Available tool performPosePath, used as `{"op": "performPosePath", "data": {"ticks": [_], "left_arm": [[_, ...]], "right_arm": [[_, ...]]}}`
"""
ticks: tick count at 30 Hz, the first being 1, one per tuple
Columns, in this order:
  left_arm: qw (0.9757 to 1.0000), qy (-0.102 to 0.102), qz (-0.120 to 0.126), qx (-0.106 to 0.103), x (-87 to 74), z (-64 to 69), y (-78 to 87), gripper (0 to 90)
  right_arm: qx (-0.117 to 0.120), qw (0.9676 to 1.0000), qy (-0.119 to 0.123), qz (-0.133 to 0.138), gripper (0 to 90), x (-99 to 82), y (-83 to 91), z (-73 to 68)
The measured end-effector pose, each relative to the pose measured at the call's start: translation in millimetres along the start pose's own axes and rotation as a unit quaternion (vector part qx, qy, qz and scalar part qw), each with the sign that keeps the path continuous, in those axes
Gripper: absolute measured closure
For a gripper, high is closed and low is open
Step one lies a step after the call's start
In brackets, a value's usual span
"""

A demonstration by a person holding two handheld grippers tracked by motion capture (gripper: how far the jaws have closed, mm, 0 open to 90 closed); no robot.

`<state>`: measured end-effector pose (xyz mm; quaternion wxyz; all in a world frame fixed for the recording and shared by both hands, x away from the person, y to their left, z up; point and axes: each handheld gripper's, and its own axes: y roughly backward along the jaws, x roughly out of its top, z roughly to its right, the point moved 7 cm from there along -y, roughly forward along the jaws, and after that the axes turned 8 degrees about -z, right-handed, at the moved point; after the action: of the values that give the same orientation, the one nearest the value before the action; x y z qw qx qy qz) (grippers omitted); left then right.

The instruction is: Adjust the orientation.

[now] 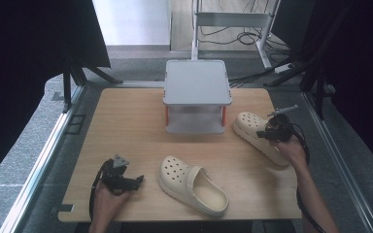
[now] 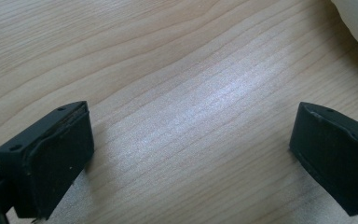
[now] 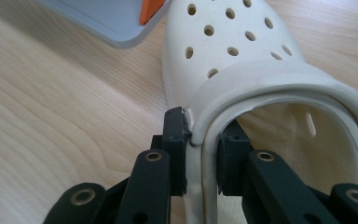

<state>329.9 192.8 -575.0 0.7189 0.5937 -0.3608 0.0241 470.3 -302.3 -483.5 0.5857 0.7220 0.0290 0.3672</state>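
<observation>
In the high view the right hand-held gripper (image 1: 271,130) sits at the right of the frame on the far cream clog (image 1: 260,136), just right of the grey two-tier stand (image 1: 197,82); in the right gripper view its jaws pinch the clog's side wall (image 3: 200,154), one pad outside, one inside the opening; the left hand-held gripper (image 1: 124,178) rests at lower left with jaws spread wide over bare tabletop (image 2: 177,70), grasping nothing; a second cream clog (image 1: 193,185) lies at lower centre, just right of it.
</observation>
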Motion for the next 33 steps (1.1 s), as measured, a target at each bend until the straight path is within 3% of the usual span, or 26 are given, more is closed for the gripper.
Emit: {"op": "performPosePath", "data": {"ticks": [4, 10, 15, 16, 17, 19, 20, 26, 27, 28, 30, 33], "left_arm": [[1.0, 0.0, 0.0, 0.0, 0.0, 0.0, 0.0, 0.0], [1.0, 0.0, -0.001, 0.001, -0.1, -0.1, 0.1, 0.0], [1.0, -0.001, -0.001, 0.001, -0.1, -0.3, 0.1, 0.0], [1.0, -0.001, -0.001, 0.001, 0.0, -0.2, 0.1, 0.0], [1.0, -0.001, -0.001, 0.001, 0.0, -0.2, 0.1, 0.0], [1.0, 0.0, 0.001, 0.0, 0.1, -0.1, -0.1, 0.0], [1.0, -0.001, 0.0, 0.001, 0.1, -0.2, 0.0, 0.0], [1.0, 0.0, -0.001, 0.001, 0.0, -0.2, 0.1, 0.0], [1.0, 0.0, -0.001, 0.001, 0.0, -0.2, 0.1, 0.0], [1.0, 0.0, 0.0, 0.0, 0.1, -0.1, 0.1, 0.0], [1.0, 0.0, 0.0, 0.0, 0.1, -0.1, 0.1, 0.0], [1.0, -0.001, 0.0, 0.0, 0.1, -0.2, 0.1, 0.0]], "right_arm": [[-0.008, 1.0, 0.001, 0.006, 76.6, 0.2, 12.5, -7.0], [-0.013, 0.9998, 0.01, 0.008, 76.5, -1.9, 39.9, -40.0], [0.002, 0.9994, 0.033, 0.009, 76.4, -2.1, 49.3, -70.1], [0.002, 0.9994, 0.033, 0.009, 76.4, -2.1, 49.3, -70.1], [0.009, 0.9989, 0.046, 0.009, 76.4, -1.5, 49.9, -83.4], [0.013, 0.9985, 0.053, 0.011, 76.4, -0.8, 49.7, -90.5], [0.019, 0.9976, 0.066, 0.01, 76.4, 0.8, 47.8, -105.6], [0.044, 0.994, 0.1, 0.011, 76.4, 7.7, 33.0, -151.1], [0.044, 0.994, 0.1, 0.011, 76.4, 7.7, 33.0, -151.1], [0.049, 0.9926, 0.111, 0.007, 76.2, 9.7, 25.7, -164.4], [0.054, 0.992, 0.114, 0.006, 76.2, 10.7, 21.9, -170.6], [0.06, 0.9903, 0.126, -0.001, 76.1, 13.2, 6.4, -190.5]]}}
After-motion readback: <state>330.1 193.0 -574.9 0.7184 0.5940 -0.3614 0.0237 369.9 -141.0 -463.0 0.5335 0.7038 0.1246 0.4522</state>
